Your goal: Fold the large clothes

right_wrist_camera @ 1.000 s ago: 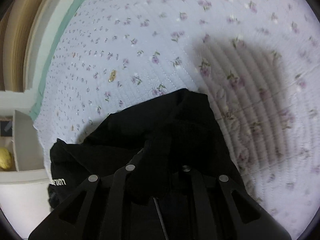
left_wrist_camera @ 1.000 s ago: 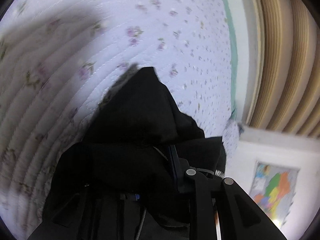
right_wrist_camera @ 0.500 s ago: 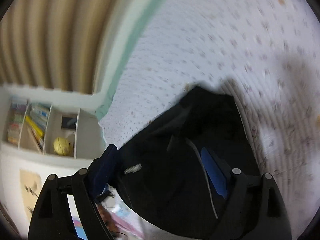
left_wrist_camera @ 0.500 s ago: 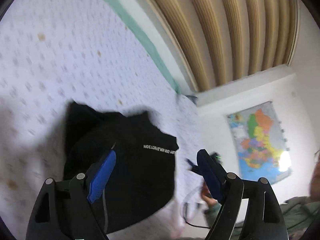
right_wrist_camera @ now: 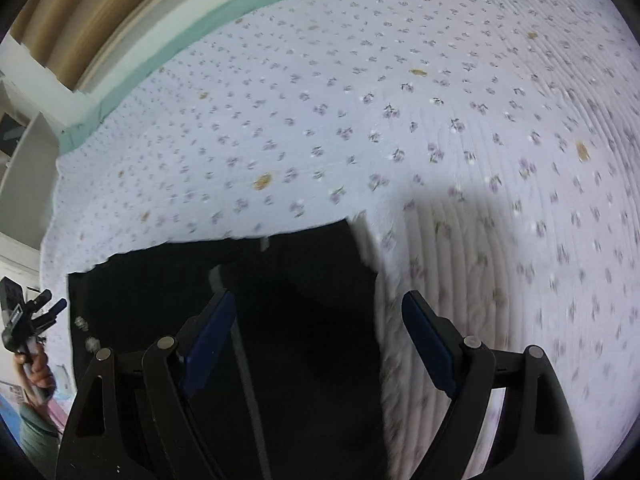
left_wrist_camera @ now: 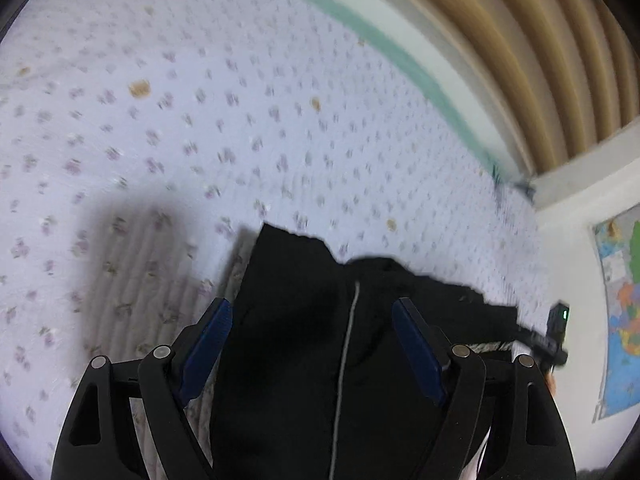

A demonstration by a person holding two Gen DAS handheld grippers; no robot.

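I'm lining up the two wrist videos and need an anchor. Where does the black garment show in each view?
Left wrist: the black garment fills the lower centre, running under the open left gripper.
Right wrist: it lies lower centre-left, under the open right gripper, mostly by the left finger.
Shared landmark: the green edge of the bed along the floral quilt.

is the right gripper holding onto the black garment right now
No, the right gripper is open, its blue fingers spread wide apart above the black garment, which lies on the floral bedspread.
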